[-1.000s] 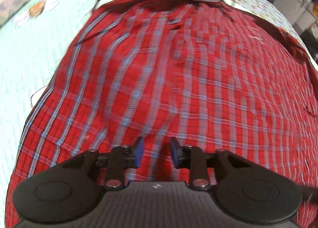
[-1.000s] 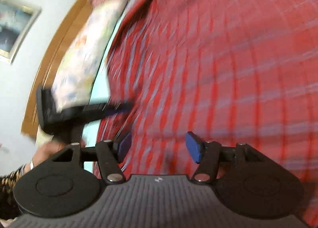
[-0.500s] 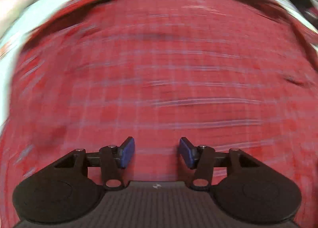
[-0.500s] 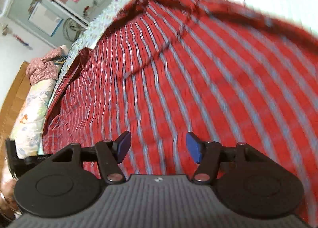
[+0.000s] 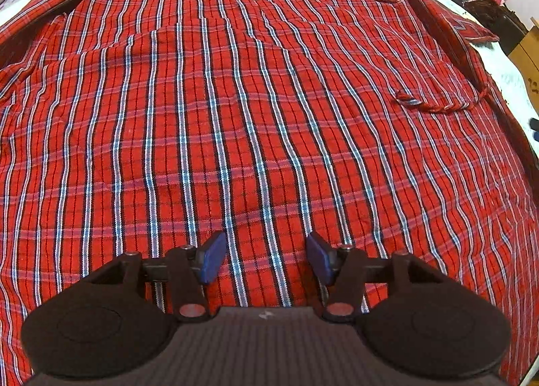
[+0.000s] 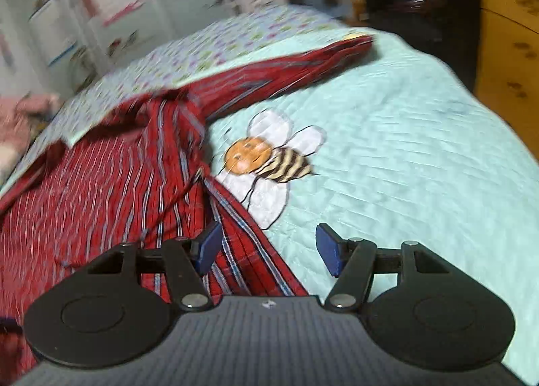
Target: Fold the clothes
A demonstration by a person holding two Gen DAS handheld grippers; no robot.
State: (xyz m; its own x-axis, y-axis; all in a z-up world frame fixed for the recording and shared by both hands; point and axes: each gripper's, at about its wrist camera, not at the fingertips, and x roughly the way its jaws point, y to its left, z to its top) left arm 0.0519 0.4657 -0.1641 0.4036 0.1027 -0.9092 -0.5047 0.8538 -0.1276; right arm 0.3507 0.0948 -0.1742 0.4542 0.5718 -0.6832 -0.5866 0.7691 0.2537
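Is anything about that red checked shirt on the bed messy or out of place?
Mostly not. The red plaid shirt lies spread flat on the quilt. Its far sleeve trails off sideways, and the cuff near the right edge is curled over. No damage visible.

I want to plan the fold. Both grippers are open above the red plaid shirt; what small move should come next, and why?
Probably lower the right gripper and close it on the shirt edge between its open fingers, because nothing is gripped yet.
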